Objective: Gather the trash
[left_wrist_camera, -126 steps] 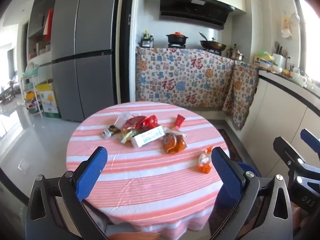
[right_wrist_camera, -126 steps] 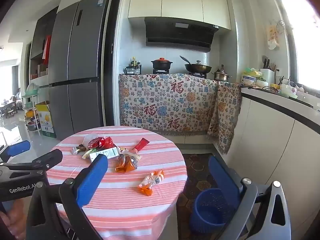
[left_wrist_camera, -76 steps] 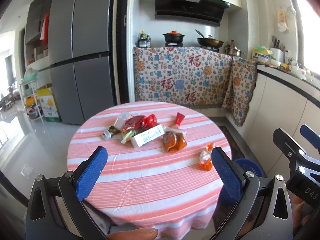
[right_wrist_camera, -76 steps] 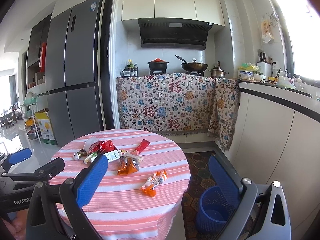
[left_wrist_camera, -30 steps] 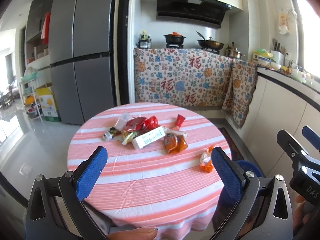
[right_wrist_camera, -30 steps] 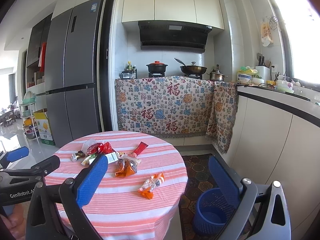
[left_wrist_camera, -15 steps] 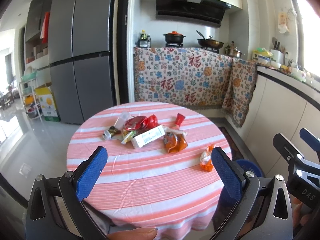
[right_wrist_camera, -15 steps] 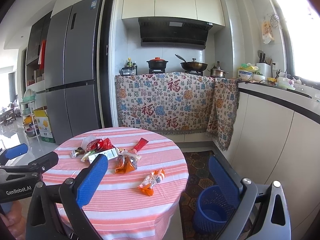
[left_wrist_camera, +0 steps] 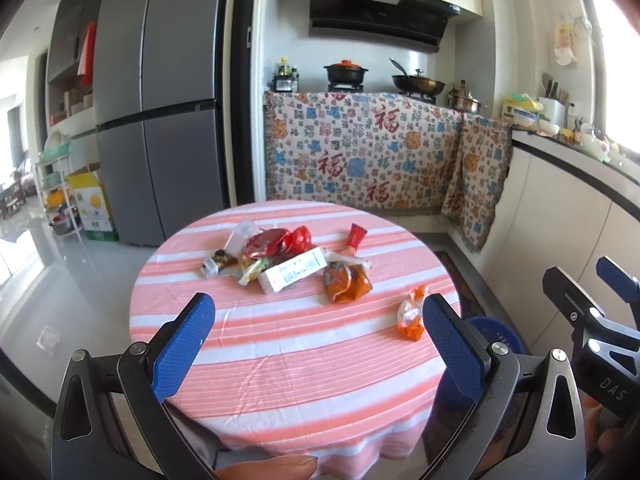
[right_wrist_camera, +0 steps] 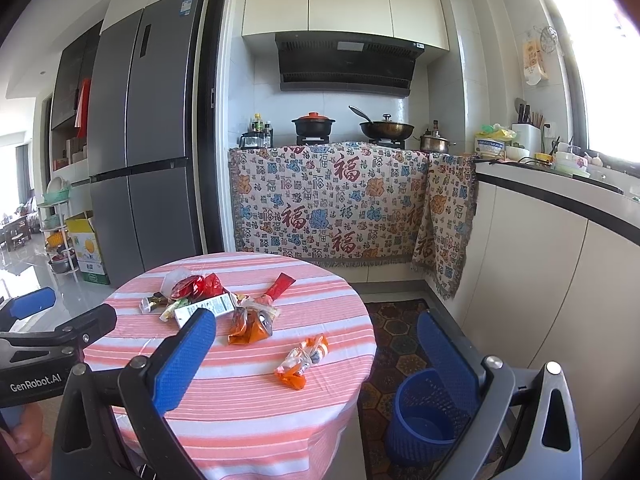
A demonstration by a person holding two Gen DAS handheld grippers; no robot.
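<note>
The left tongs (left_wrist_camera: 318,338) and the right tongs (right_wrist_camera: 320,354) both stand wide apart with nothing between their blue pads, held back from the round bench draped in a pink-and-white striped cloth (left_wrist_camera: 280,360). Nothing has been collected yet, by the look of it.

The trash lies in two groups. A heap sits toward the far side of the bench: a white rectangular carton with green print (left_wrist_camera: 291,269), crumpled red foil wrappers (left_wrist_camera: 280,240), a flat red sachet (left_wrist_camera: 355,235), a clear orange sauce pouch (left_wrist_camera: 345,280) and some small wrappers on the heap's left edge. Apart from them, near the right rim, lies a lone orange-and-clear twisted wrapper (right_wrist_camera: 302,360). The blue perforated plastic basket (right_wrist_camera: 420,416) stands on the patterned floor mat, just beside the bench on the right, and appears empty.

Several things could go amiss from here:
- The wrappers are thin and lie flat on loose cloth, so closing tongs may pinch the cloth with the wrapper and drag the whole spread.
- The heap's pieces overlap; lifting one could tumble its neighbours or carry a second piece that drops mid-way.
- The lone wrapper is close to the rim, and a nudge could send it to the floor.
- The basket is low and partly hidden under the bench edge in the left view, so a release from high up could miss it.
</note>
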